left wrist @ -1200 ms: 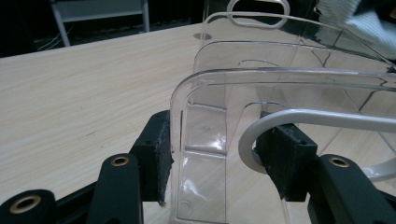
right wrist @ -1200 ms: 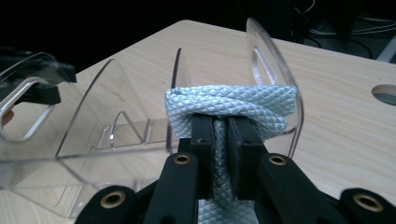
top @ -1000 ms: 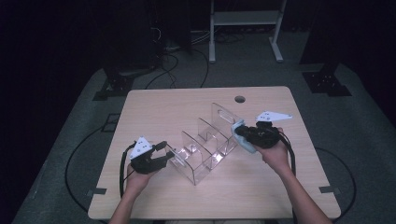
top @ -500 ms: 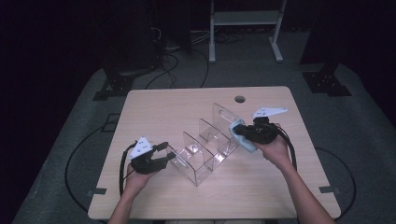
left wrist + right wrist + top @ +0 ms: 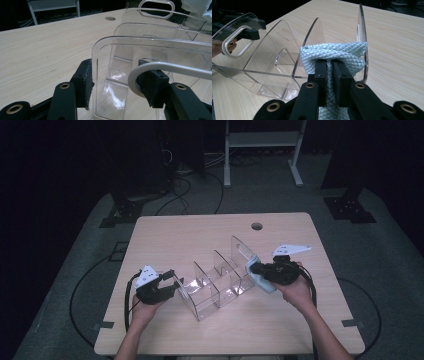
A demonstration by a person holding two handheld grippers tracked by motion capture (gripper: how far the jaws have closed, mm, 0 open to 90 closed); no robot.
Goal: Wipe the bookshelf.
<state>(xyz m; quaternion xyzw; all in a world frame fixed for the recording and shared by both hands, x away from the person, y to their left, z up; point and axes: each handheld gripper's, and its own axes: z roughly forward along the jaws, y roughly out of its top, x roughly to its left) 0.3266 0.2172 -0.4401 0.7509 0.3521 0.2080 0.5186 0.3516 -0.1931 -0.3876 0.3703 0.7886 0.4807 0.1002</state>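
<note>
A clear plastic divider rack (image 5: 215, 280) stands slantwise on the wooden table (image 5: 200, 235). My left gripper (image 5: 175, 282) grips its near end wall, one pad outside the wall's edge and the other in the white-rimmed handle cutout (image 5: 150, 67); seen from the left gripper (image 5: 116, 82) itself, the pads press on that wall. My right gripper (image 5: 255, 269) is shut on a pale blue quilted cloth (image 5: 261, 279). In the right gripper view, the cloth (image 5: 337, 53) bunches over the right gripper (image 5: 330, 72) and lies against the rack's tall far wall (image 5: 362, 37).
A round cable hole (image 5: 257, 226) sits near the table's far edge. Beyond the table are floor cables (image 5: 190, 195), black stand feet (image 5: 350, 207) and a white frame (image 5: 260, 150). Bare wood lies to the left and front of the rack.
The right hand has shifted slightly with the cloth at the rack's far wall. The left hand and the rack have stayed in place.
</note>
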